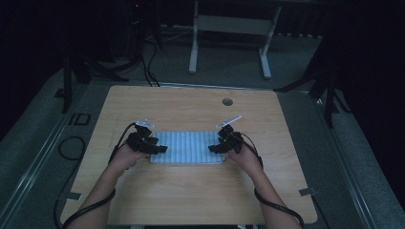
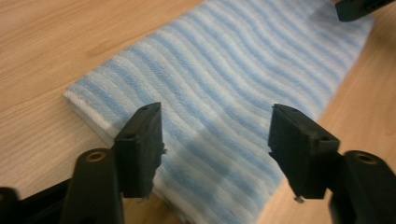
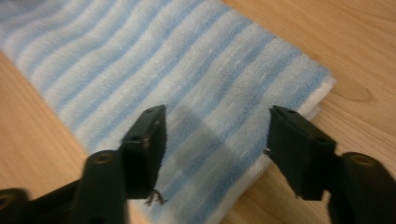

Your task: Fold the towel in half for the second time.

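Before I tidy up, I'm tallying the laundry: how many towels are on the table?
1: a folded blue-and-white striped towel lies flat mid-table, between the left tongs and right tongs.

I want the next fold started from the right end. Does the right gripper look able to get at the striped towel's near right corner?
Probably yes. The right gripper hangs open just over that end of the folded striped towel, and nothing lies between its jaws and the cloth.

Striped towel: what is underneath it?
The folded blue-and-white striped towel lies flat on the wooden table, whose bare top shows all around it. Layered edges show at its corner in the left gripper view; anything between the folds or beneath is covered.
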Available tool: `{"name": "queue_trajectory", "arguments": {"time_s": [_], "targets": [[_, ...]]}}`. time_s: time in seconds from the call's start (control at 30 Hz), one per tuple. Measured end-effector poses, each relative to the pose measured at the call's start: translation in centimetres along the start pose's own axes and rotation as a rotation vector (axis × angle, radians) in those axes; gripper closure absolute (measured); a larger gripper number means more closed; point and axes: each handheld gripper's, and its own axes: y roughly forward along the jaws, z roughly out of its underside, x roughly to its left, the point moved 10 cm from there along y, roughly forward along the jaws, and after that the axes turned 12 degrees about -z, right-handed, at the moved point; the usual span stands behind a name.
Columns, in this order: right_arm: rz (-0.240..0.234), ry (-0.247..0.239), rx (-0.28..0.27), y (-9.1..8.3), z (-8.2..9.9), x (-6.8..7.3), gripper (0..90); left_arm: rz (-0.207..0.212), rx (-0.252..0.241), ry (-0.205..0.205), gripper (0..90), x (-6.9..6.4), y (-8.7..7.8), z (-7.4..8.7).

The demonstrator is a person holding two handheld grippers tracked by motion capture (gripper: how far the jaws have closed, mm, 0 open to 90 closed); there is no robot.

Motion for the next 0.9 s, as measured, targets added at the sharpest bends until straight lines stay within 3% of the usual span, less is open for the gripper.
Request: {"name": "queue_trajectory", "arguments": {"time_s": [0.03, 0.1, 0.2, 0.27, 0.43, 0.5, 0.57, 0.9], "targets": [[-0.007, -0.001, -0.016, -0.2, 0.0, 0.2, 28.6, 0.011, -0.022, 0.0, 28.2, -0.2, -0.3, 0.0], [-0.029, -0.018, -0.036, -0.4, 0.2, 0.7, 18.2, -0.026, -0.059, -0.014, 25.3, -0.2, -0.6, -0.1], [-0.005, -0.048, -0.06, -0.8, 0.6, 0.8, 15.8, -0.033, -0.081, -0.035, 16.5, -0.4, -0.9, 0.3], [0.012, -0.043, -0.089, -1.1, 0.7, 0.6, 13.6, -0.049, -0.077, -0.02, 14.7, -0.5, -1.0, 0.9], [0.03, -0.05, -0.146, -2.2, 1.0, 0.2, 13.1, -0.08, -0.106, -0.035, 13.8, -0.2, -1.4, 2.0], [0.049, -0.053, -0.177, -2.8, 1.2, 0.0, 12.4, -0.072, -0.11, -0.046, 13.4, -0.2, -1.6, 2.4], [0.058, -0.054, -0.204, -3.4, 1.5, -0.2, 12.4, -0.073, -0.112, -0.049, 7.2, -0.3, -1.8, 2.8], [0.109, -0.076, -0.224, -5.3, 5.0, -1.2, 12.4, -0.111, -0.136, -0.081, 7.1, 0.5, -3.3, 5.4]]}}
